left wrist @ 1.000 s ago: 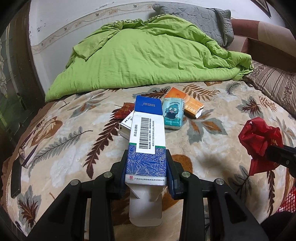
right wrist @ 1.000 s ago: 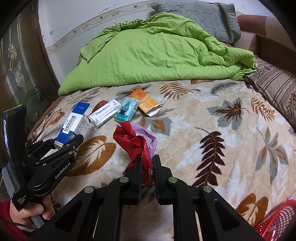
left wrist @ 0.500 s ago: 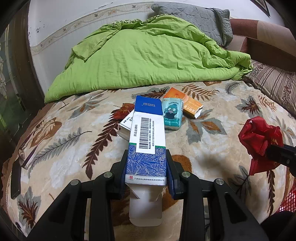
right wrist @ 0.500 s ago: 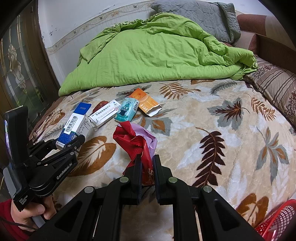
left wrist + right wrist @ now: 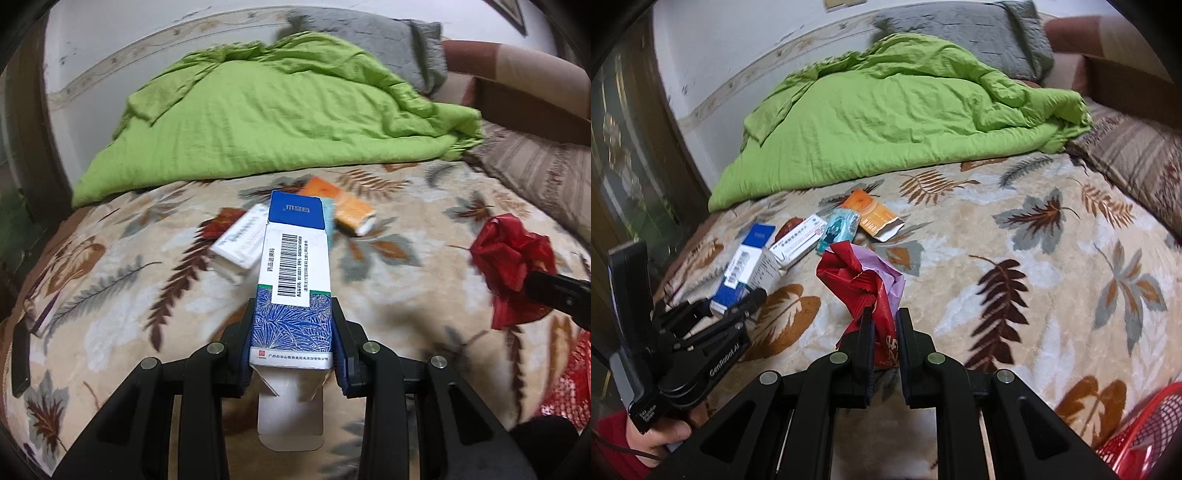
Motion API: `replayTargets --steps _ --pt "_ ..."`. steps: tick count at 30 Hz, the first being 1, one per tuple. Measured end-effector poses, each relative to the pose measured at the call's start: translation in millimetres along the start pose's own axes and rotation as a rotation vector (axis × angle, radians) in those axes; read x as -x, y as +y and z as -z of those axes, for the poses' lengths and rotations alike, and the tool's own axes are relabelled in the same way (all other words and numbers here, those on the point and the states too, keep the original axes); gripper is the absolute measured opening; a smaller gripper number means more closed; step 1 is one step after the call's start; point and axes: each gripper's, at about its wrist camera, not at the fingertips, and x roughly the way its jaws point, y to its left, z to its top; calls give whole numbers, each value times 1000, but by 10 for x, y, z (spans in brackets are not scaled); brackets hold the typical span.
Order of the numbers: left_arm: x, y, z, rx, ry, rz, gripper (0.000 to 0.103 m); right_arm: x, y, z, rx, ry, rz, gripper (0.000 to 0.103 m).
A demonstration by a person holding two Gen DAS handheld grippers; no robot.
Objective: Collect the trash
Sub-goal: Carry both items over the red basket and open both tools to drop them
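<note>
Two handheld grippers lifting trash off a bed with a leaf-patterned blanket [image 5: 1034, 258].

A green duvet [image 5: 886, 122] is heaped at the far end; a red mesh basket [image 5: 1145, 435] sits at the near right corner. The left gripper [image 5: 291, 332] has its jaws clamped on a blue medicine box [image 5: 291, 273]; the right gripper [image 5: 884, 328] has its jaws pinched tight on a crumpled red wrapper [image 5: 864, 284]. White, teal and orange packets [image 5: 875, 218] lie mid-bed. Best to keep both grips firm, carry toward the basket, and release only once above it.
</note>
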Motion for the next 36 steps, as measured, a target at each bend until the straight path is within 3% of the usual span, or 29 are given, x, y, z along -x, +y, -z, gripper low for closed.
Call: replayTargets --steps 4,8,11,14,19,25,32,36 --pt "194 -289 7 -41 -11 102 33 311 -254 106 -32 -16 23 12" --pt "441 -764 8 -143 -25 218 33 710 -660 270 -119 -30 53 12" --pt "638 -1153 9 -215 -29 319 33 1079 -1052 444 -205 -49 126 13" --pt "778 -1621 24 -273 23 470 33 1448 -1451 671 -305 -62 206 13" --pt "862 -2326 146 -360 118 627 33 1868 -1919 965 -406 -79 333 14" --pt "980 -2957 332 -487 156 692 33 2075 -2204 1181 -467 -76 387 14" --pt "869 -3191 353 -500 232 706 34 2105 -2324 1288 -472 -63 429 14" --pt "855 -3218 369 -502 247 701 51 2077 -2360 1292 -485 -38 459 25"
